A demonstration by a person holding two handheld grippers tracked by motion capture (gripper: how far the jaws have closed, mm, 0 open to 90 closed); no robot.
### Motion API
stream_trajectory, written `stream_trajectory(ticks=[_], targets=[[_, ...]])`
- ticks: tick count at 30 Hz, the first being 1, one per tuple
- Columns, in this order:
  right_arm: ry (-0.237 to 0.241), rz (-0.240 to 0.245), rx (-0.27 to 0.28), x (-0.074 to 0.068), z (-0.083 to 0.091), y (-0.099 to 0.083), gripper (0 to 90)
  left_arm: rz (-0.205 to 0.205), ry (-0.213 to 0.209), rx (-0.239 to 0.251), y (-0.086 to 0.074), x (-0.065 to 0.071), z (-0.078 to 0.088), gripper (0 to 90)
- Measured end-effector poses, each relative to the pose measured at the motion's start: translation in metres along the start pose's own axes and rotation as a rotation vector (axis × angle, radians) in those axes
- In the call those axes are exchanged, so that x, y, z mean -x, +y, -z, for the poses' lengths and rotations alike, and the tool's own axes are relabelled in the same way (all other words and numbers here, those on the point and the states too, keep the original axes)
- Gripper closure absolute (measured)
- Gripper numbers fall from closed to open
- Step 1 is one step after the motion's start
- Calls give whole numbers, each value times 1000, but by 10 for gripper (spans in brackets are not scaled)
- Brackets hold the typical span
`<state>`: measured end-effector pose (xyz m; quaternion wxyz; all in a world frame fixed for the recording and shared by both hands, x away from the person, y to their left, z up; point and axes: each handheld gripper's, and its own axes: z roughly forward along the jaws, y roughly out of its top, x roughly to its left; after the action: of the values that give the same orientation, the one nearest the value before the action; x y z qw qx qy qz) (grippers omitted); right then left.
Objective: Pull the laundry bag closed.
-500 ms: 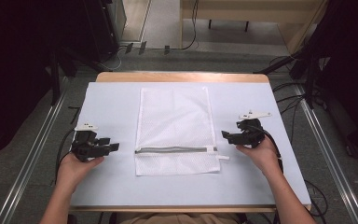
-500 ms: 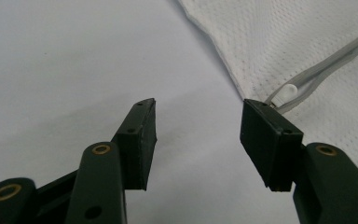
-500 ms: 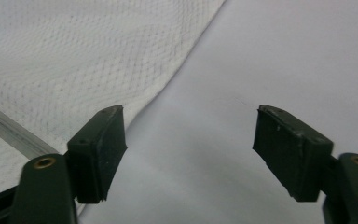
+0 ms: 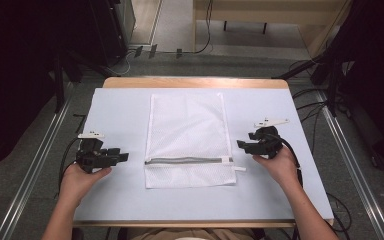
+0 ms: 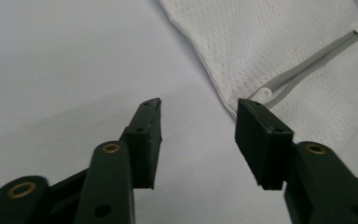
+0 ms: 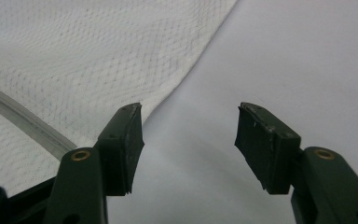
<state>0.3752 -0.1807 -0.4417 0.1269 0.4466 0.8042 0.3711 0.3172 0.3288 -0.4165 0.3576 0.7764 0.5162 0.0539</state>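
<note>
One mesh bag point(image 4: 187, 137); two tools, jaws apart.

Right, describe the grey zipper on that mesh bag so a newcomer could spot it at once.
Start at the pale blue sheet covering the table, then find the flat white mesh laundry bag lying at its middle between the open left gripper and open right gripper. The grey zipper crosses the bag's near end from side to side, the one dark line on all that white.
</note>
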Motion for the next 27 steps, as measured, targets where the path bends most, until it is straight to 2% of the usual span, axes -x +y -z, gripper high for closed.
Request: stream_trajectory(ticks=[2, 7, 12, 13, 14, 16, 17, 19, 22, 27], targets=[[7, -7, -6, -1, 0, 0, 455, 21, -27, -14, 1, -1, -1, 436], [49, -23, -26, -1, -1, 0, 528, 32, -30, 1, 3, 0, -2, 375], [51, -2, -39, -4, -2, 0, 522, 27, -32, 10, 3, 1, -2, 361], [43, 2, -41, -5, -3, 0, 507, 43, -85, 23, 3, 0, -3, 361], [45, 2, -43, -5, -3, -1, 511, 55, -117, 40, 3, -1, -3, 361], [52, 6, -43, -6, -3, -1, 524, 58, -128, 56, 4, 0, -3, 360], [67, 5, -43, -8, -2, -2, 526, 26, -109, 67, 5, 1, -4, 353], [67, 9, -41, -8, -2, -2, 527, 20, -98, 62, 5, 2, -5, 349], [75, 12, -41, -11, -2, -3, 523, -9, -63, 20, 3, 3, -9, 349], [68, 6, -45, -12, -2, -3, 516, -13, -63, 28, 4, 5, -9, 351]])
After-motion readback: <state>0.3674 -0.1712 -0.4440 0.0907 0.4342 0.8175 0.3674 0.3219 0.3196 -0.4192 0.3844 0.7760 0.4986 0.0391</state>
